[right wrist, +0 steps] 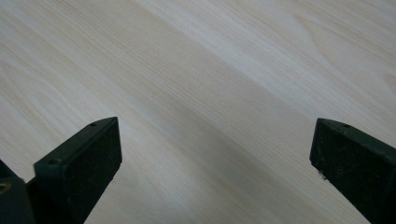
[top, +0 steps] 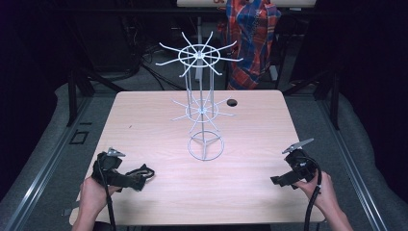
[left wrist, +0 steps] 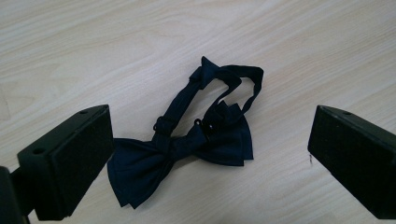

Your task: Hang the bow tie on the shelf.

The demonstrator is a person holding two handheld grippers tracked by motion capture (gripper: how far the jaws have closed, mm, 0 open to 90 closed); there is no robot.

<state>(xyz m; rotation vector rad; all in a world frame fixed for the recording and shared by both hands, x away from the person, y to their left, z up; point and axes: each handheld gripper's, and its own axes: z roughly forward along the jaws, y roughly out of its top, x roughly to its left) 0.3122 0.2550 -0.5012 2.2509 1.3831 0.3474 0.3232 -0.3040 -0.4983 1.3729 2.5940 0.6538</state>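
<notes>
Light wood table (top: 144,125) sat in a dark room, with a white wire rack (top: 202,103) standing mid-table and a plaid cloth (top: 250,33) hanging behind it. Left gripper (left wrist: 210,154) had its jaws spread wide around a dark bow tie (left wrist: 187,149) lying flat at the near-left edge, not pinching it. Right gripper (right wrist: 215,158) was spread wide too, over bare wood, well apart. No readable writing anywhere.

No legible text, labels, brands or nos. anywhere on table, rack or bow tie.

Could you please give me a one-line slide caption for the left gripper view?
Open left tongs poised over a dark navy bow tie lying on the light wooden table.
</notes>
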